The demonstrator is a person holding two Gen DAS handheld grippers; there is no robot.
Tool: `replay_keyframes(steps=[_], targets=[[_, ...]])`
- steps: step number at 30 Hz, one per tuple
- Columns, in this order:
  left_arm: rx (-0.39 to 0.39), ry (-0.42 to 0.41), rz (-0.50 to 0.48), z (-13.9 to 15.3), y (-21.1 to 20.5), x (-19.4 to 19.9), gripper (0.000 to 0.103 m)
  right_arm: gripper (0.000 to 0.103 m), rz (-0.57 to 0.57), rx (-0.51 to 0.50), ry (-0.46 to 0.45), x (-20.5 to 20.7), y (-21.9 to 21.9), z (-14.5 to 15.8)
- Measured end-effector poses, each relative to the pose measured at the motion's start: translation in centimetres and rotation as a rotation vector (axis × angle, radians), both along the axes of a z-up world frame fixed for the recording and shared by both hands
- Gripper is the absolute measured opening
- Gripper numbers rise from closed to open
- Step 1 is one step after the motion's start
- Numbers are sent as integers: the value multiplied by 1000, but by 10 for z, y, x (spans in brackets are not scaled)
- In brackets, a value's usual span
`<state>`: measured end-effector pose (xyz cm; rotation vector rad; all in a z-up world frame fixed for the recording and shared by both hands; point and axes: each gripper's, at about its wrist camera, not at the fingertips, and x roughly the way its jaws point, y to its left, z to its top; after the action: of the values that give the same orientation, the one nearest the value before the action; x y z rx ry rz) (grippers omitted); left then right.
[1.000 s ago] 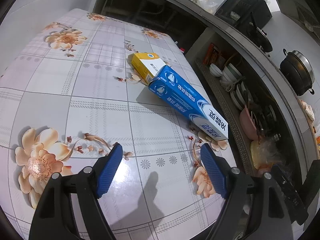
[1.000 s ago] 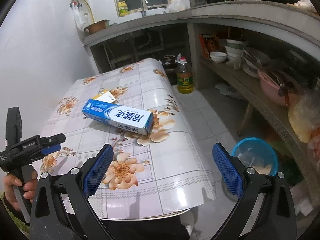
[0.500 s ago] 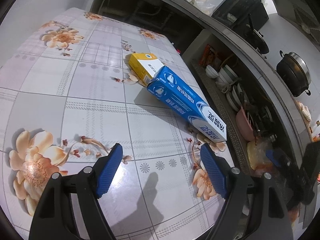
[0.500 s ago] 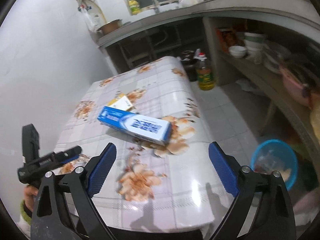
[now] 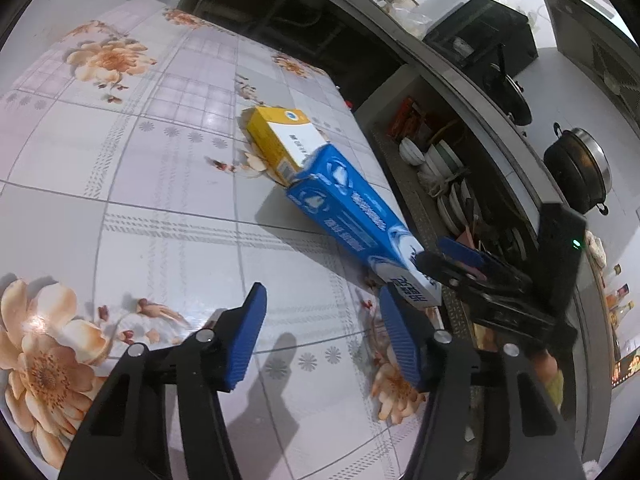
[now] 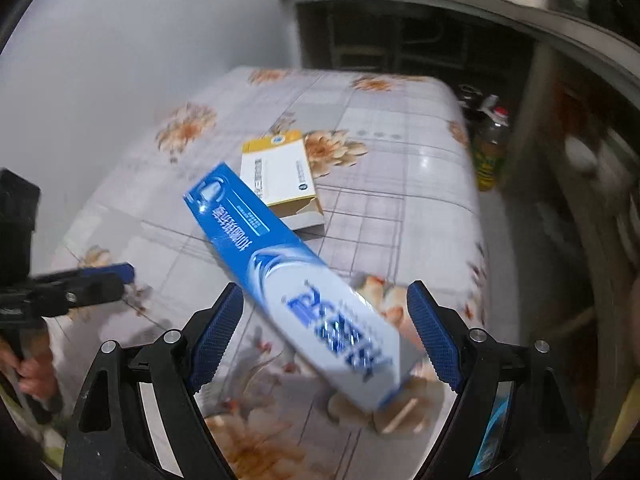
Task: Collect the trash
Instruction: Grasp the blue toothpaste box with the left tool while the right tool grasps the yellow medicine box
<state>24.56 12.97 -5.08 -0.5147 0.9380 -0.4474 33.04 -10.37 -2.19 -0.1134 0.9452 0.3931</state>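
A long blue toothpaste box (image 5: 360, 224) (image 6: 296, 284) lies on the flowered table, its far end leaning on a small yellow box (image 5: 280, 142) (image 6: 280, 172). My right gripper (image 6: 326, 338) straddles the near white end of the blue box; its jaws are closing, with gaps still showing on both sides of the box. From the left wrist view the right gripper (image 5: 460, 258) reaches that same end from the table's right edge. Short of both boxes, my left gripper (image 5: 322, 340) hovers over bare tablecloth, jaws closing with nothing between them.
The tablecloth (image 5: 120, 184) has orange flowers and grey squares. A shelf of bowls and plates (image 5: 440, 176) runs along the right. A black pot (image 5: 576, 172) sits on the counter. An oil bottle (image 6: 490, 148) stands on the floor beyond the table. A hand (image 6: 24, 364) holds the left gripper's handle.
My right gripper swung in and down to the near end of the blue box, which now sits between its jaws. My left gripper's jaws narrowed and it crept slightly forward.
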Motion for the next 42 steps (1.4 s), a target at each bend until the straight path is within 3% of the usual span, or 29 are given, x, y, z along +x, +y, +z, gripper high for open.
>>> replay_keyframes(steps=[5,7,15,20,23,25,27,32,37,42], targets=[[-6,10,32,-2,12,0,55,78,44,70,134,22,-2,-22],[-5,13,42,-2,16,-1,55,67,52,99,172,18,0,-25],[-3,18,72,-3,29,-4,55,41,38,209,274,-15,20,-34],[-3,10,88,1,34,-9,55,40,-13,265,302,-30,34,-34],[3,7,105,3,37,-11,55,46,0,347,321,-43,44,-33],[3,10,118,4,40,-11,57,65,28,385,301,-54,46,-25],[5,18,129,5,44,-13,59,73,43,426,262,-62,37,-13],[7,11,140,8,44,-15,71,80,-53,495,177,-53,-13,12],[1,8,112,8,31,-13,75,82,-125,400,126,-6,-22,27],[6,-5,86,9,26,-13,75,86,-38,182,89,58,23,24]])
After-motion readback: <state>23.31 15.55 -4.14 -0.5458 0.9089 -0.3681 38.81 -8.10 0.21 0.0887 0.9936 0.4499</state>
